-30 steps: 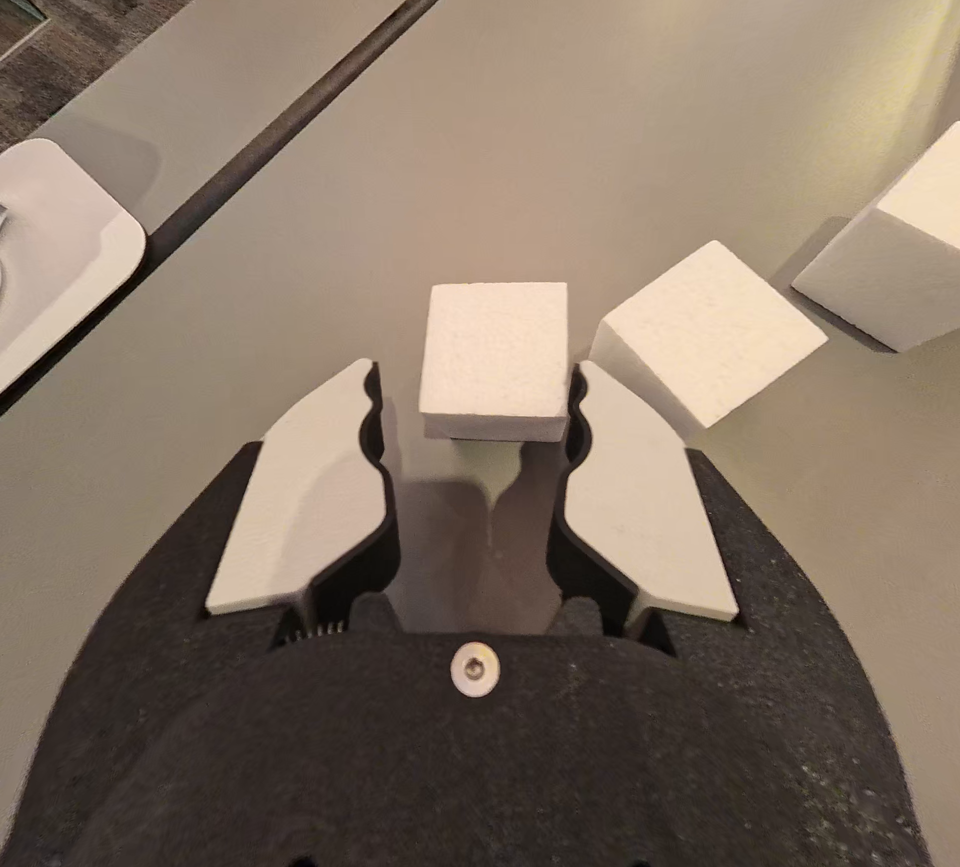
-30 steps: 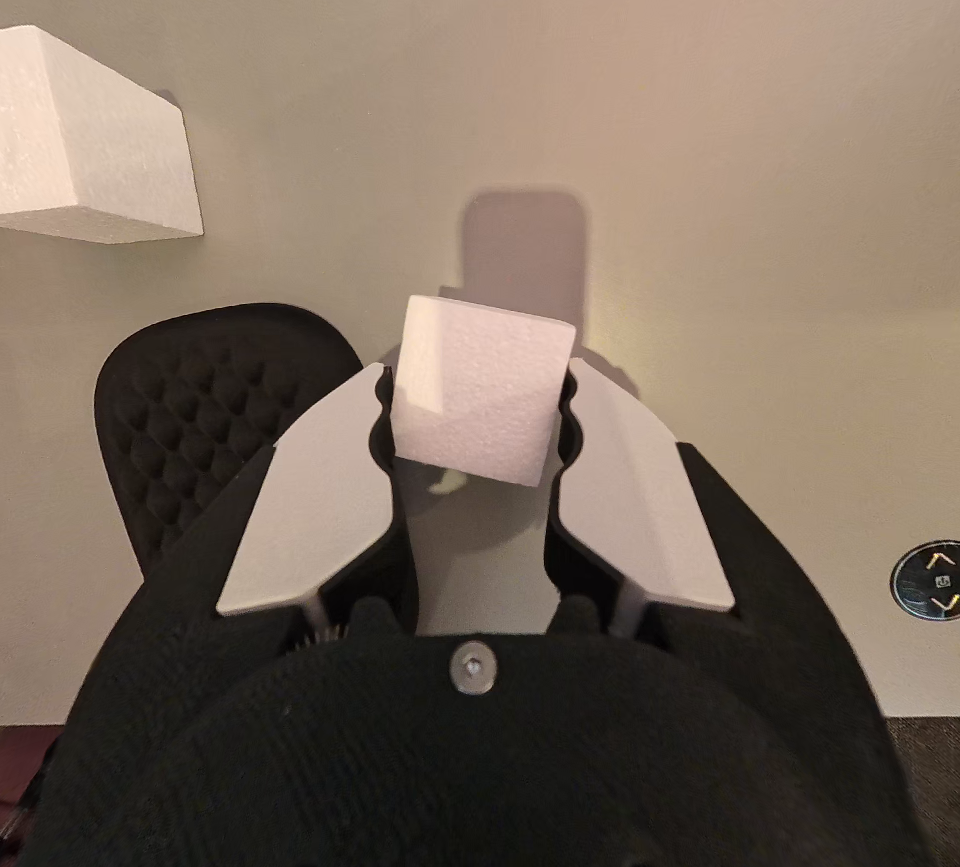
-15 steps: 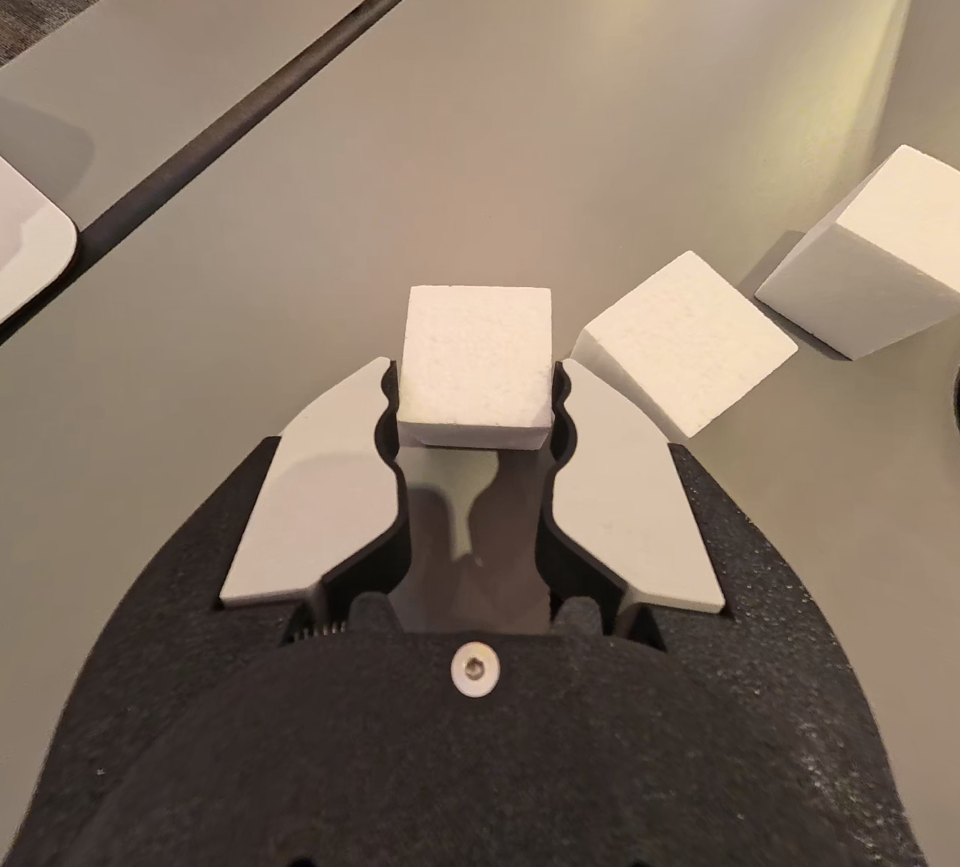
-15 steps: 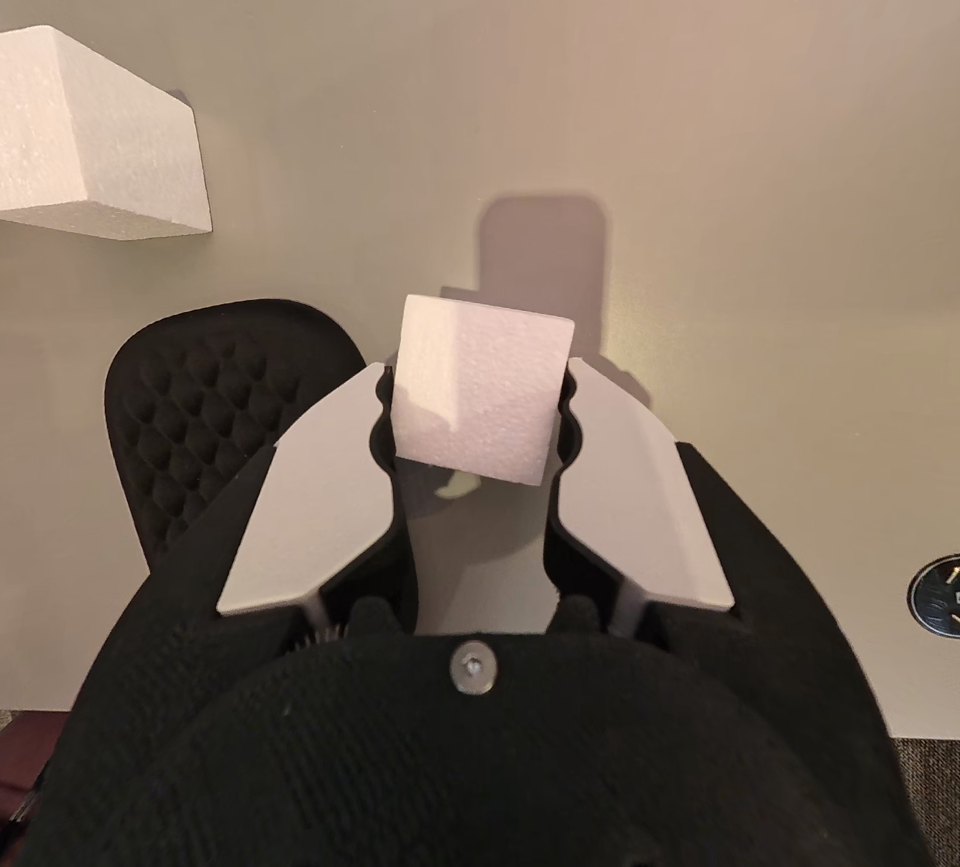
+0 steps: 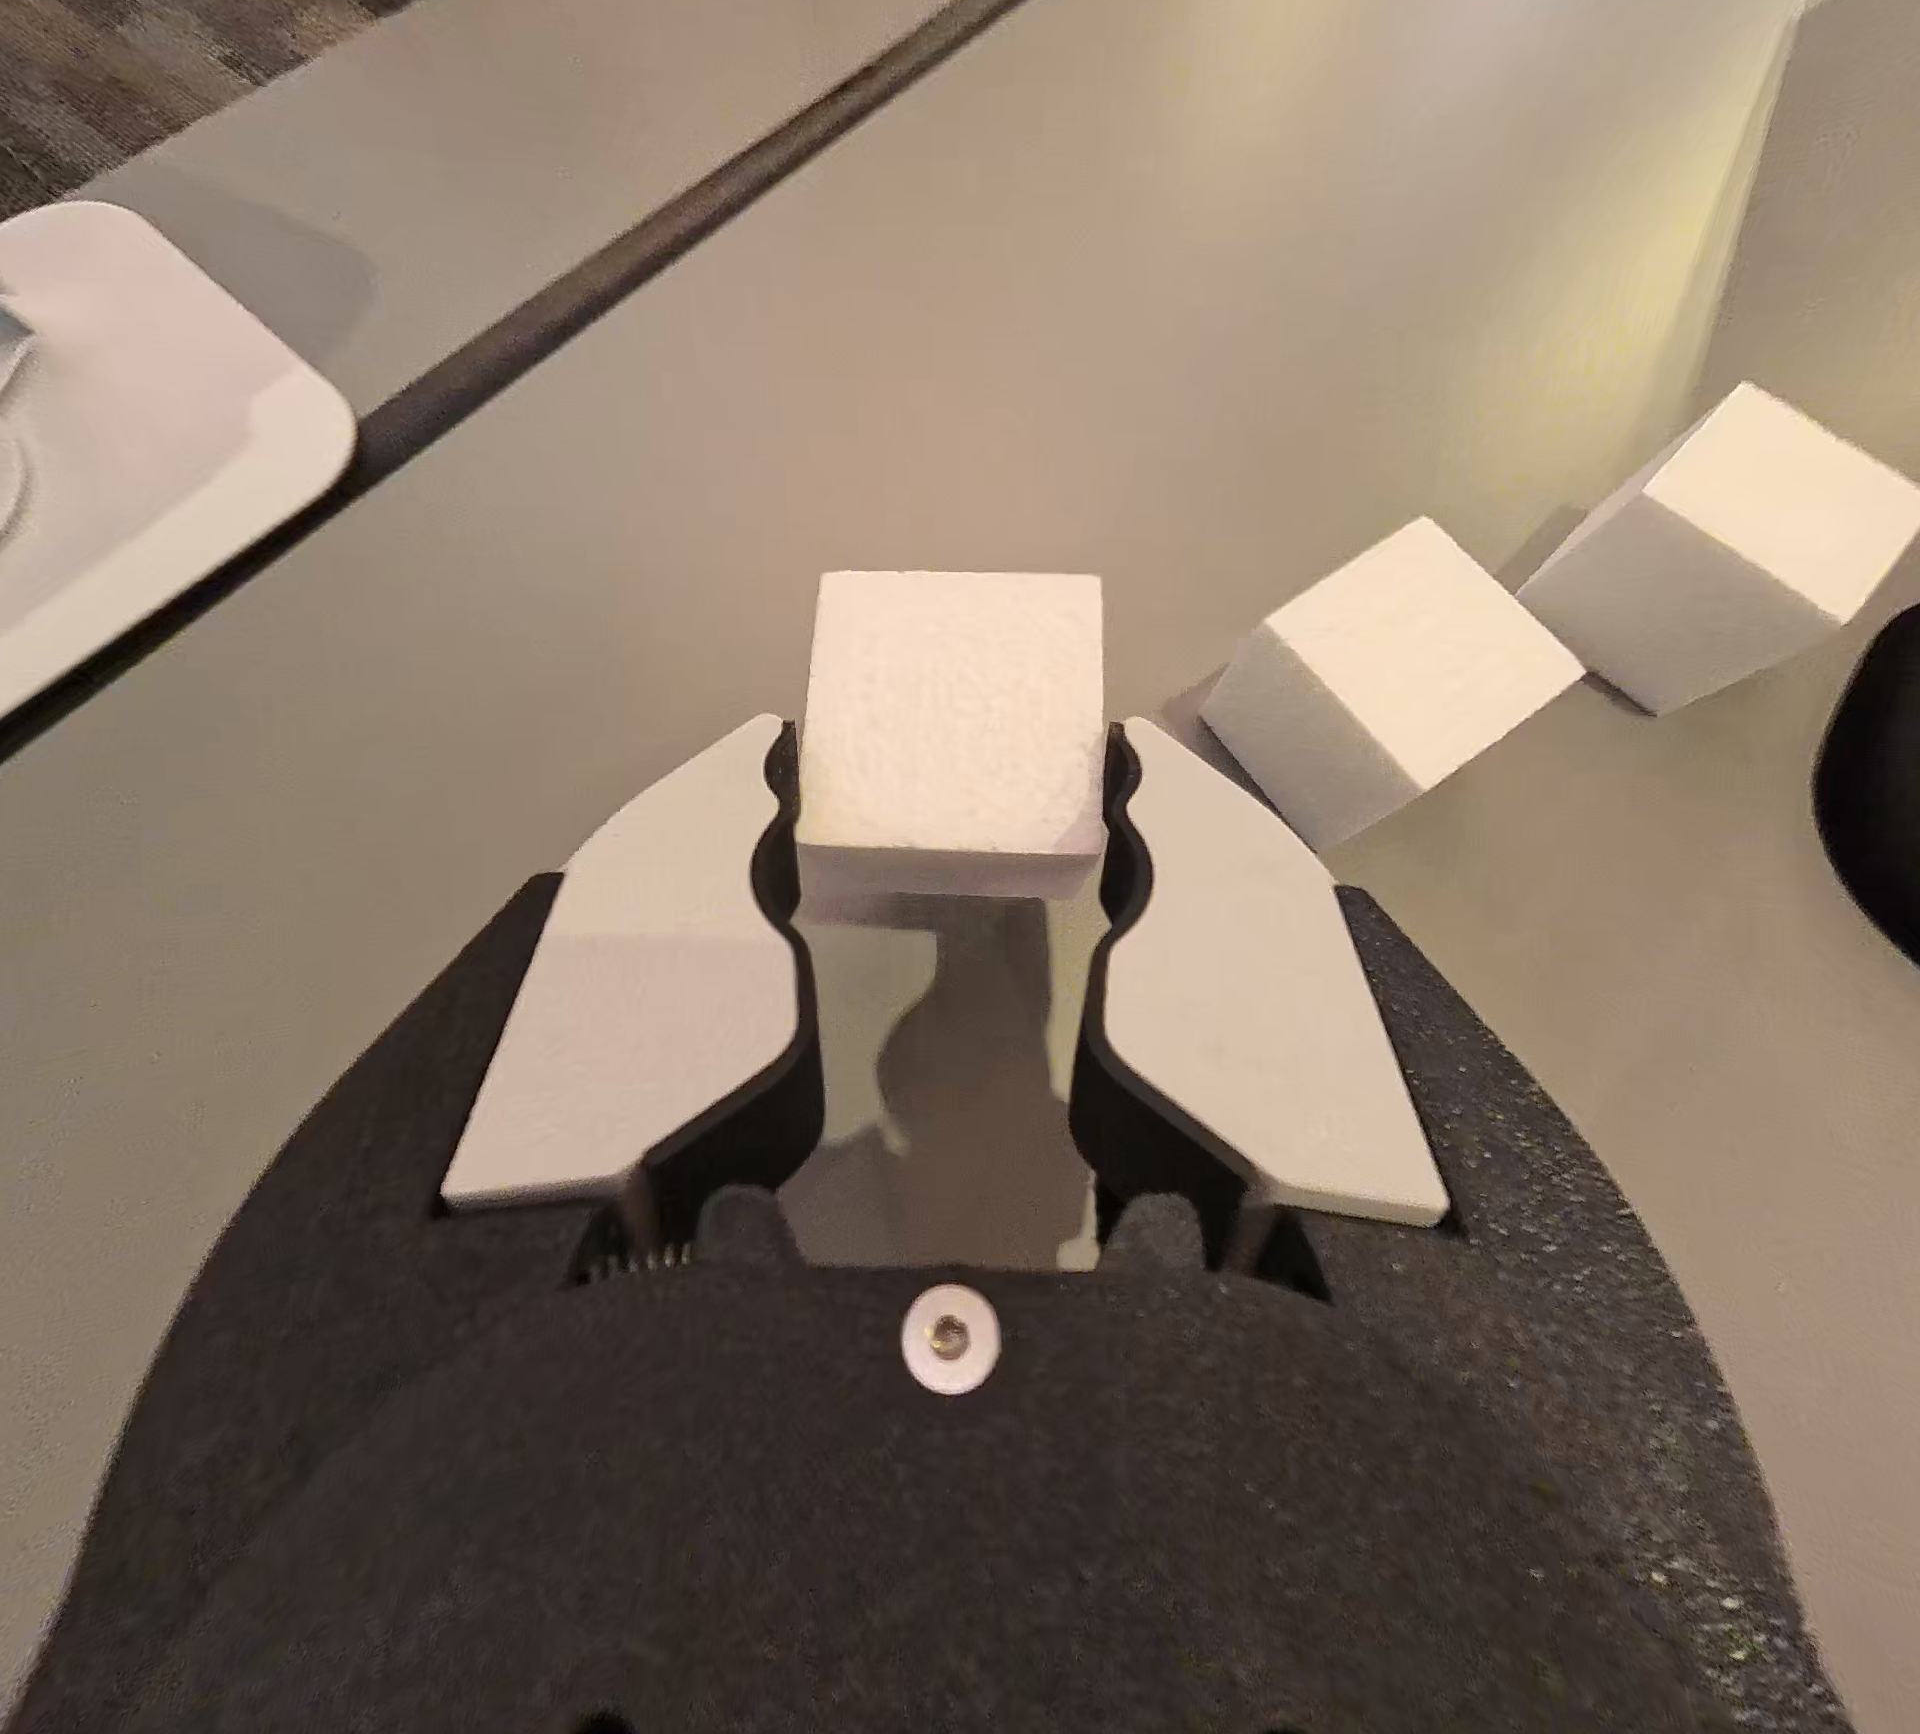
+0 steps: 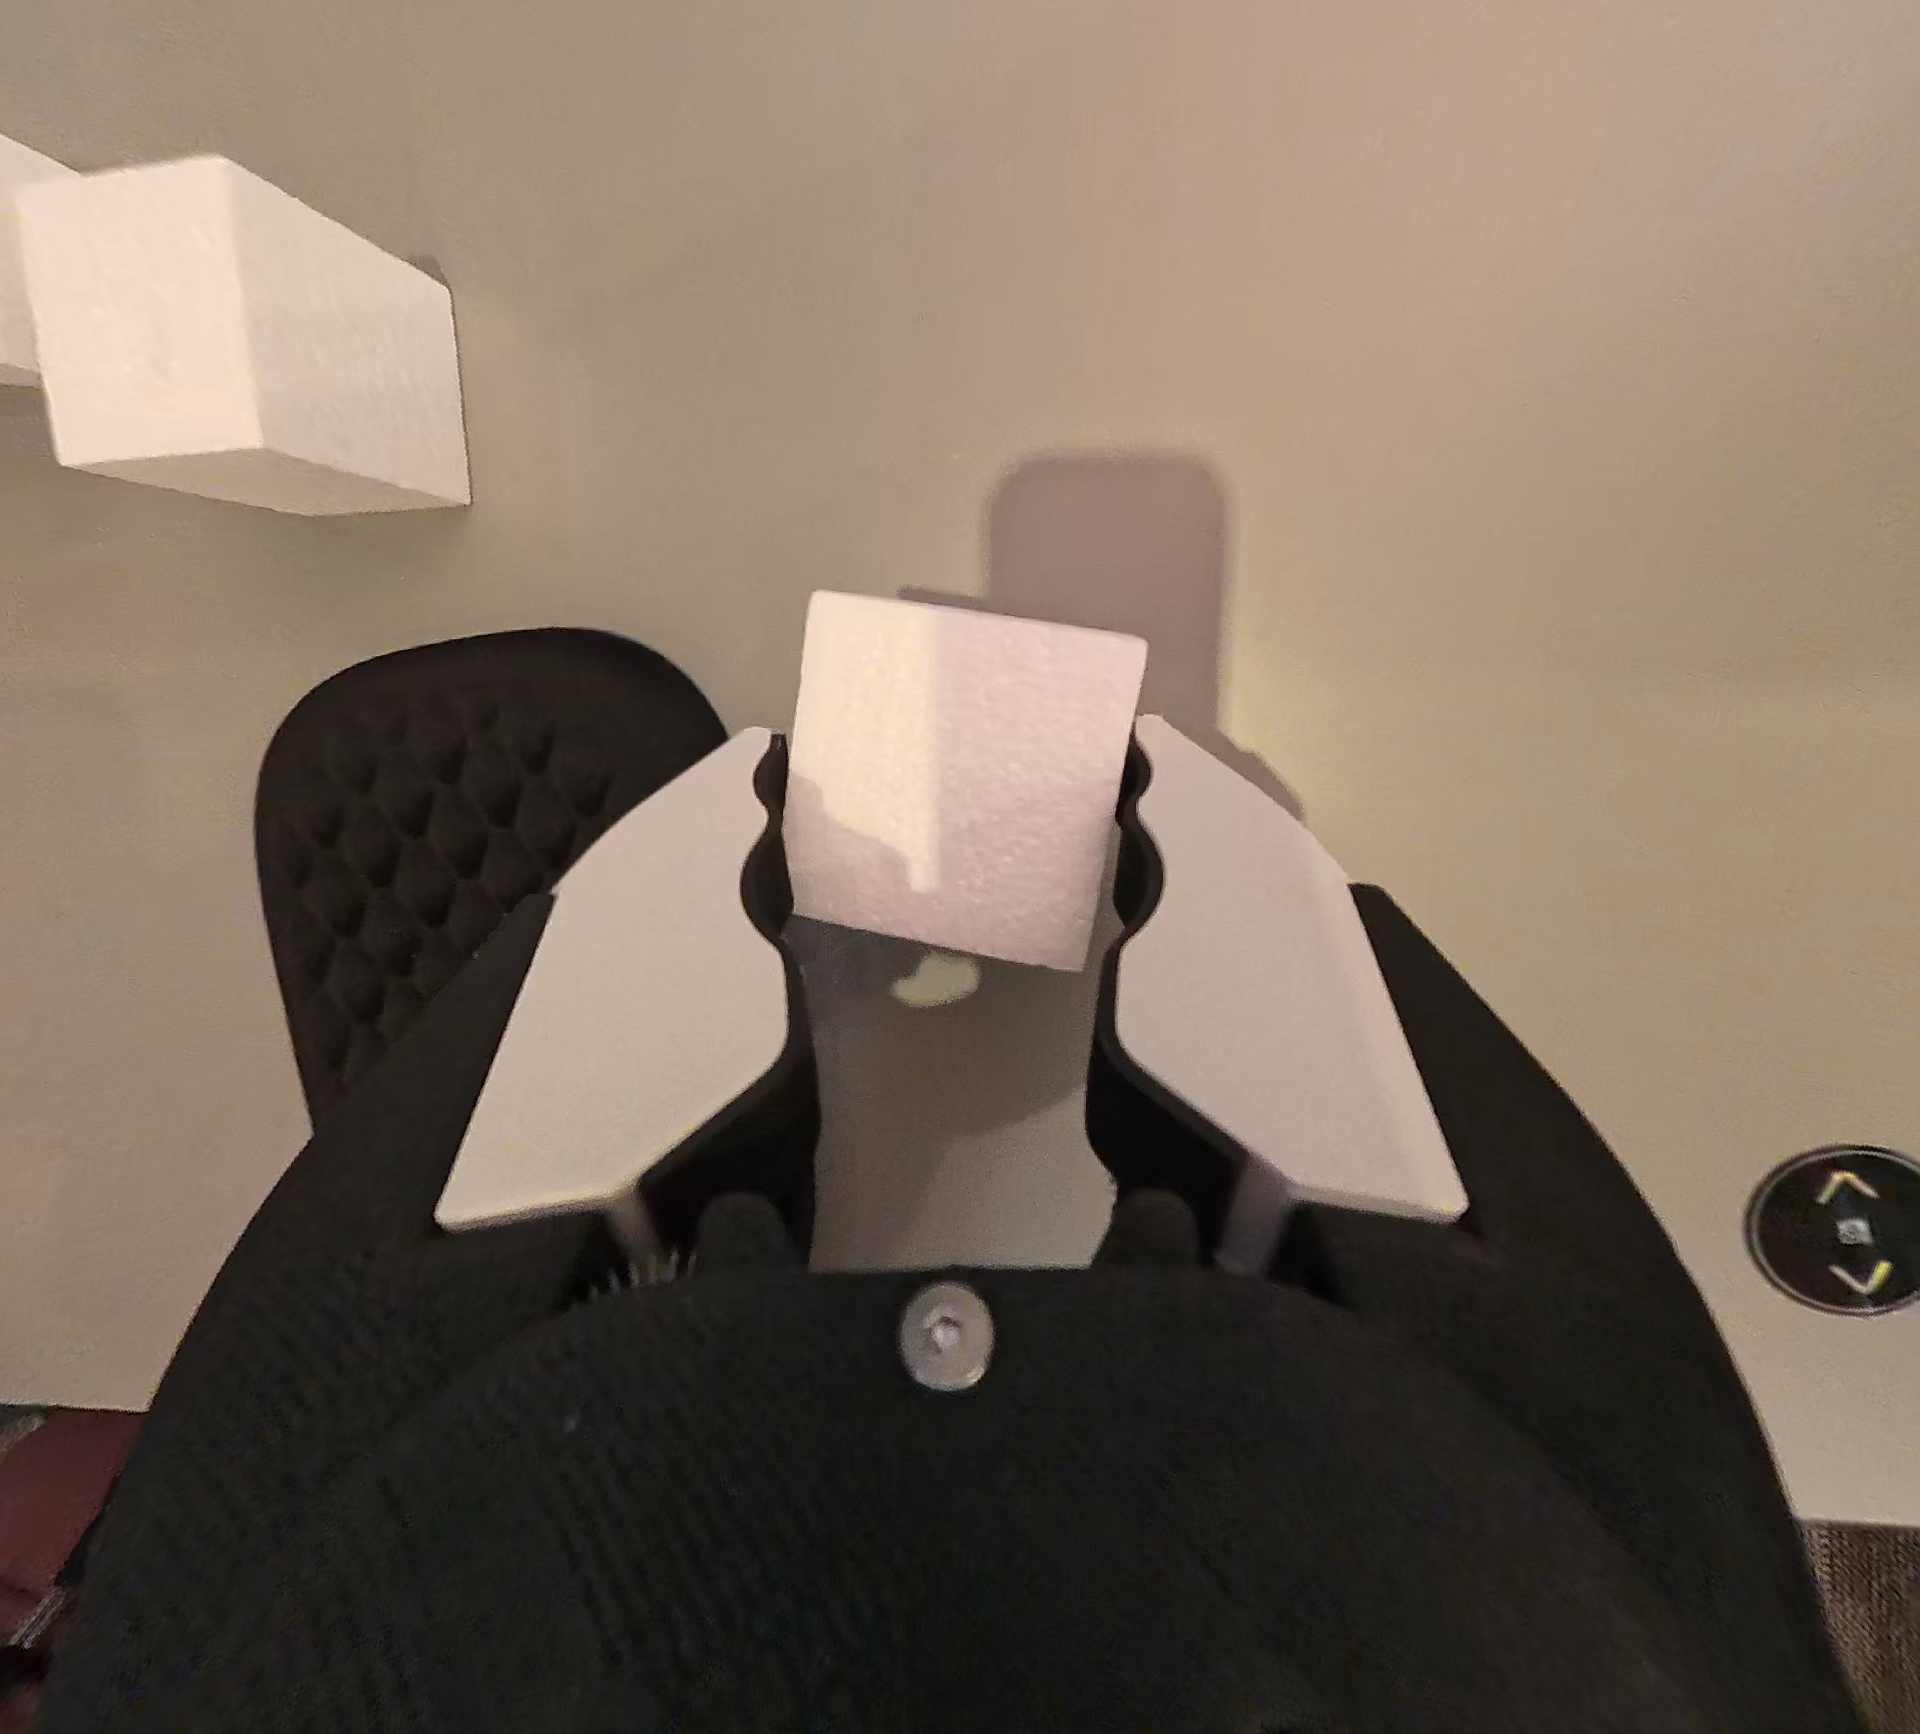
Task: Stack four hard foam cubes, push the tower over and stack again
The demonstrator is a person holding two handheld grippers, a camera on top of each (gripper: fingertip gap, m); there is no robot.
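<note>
Left wrist view: the left gripper is clamped on a white foam cube, which sits squarely between the two pale fingertips, its top face level and its near edge projecting back into the gap between the fingers; the cube's underside is clear of the grey tabletop, on which its shadow falls. To the right lie two loose foam cubes on the table, the nearer cube just beside the right finger and the farther cube just beyond it, each turned at an angle to the gripper. A dark seam crosses the tabletop diagonally, and a white rounded tray lies at the left margin. Right wrist view: the right gripper is closed on a second white foam block, held between the fingertips with a slight tilt, its lower corner dipping toward the right finger, raised above the table with its shadow cast beyond. A loose foam cube rests on the table at upper left, well apart from the gripper. A black mesh chair back shows behind the left finger, and a round black control button sits at the table's right edge.
</note>
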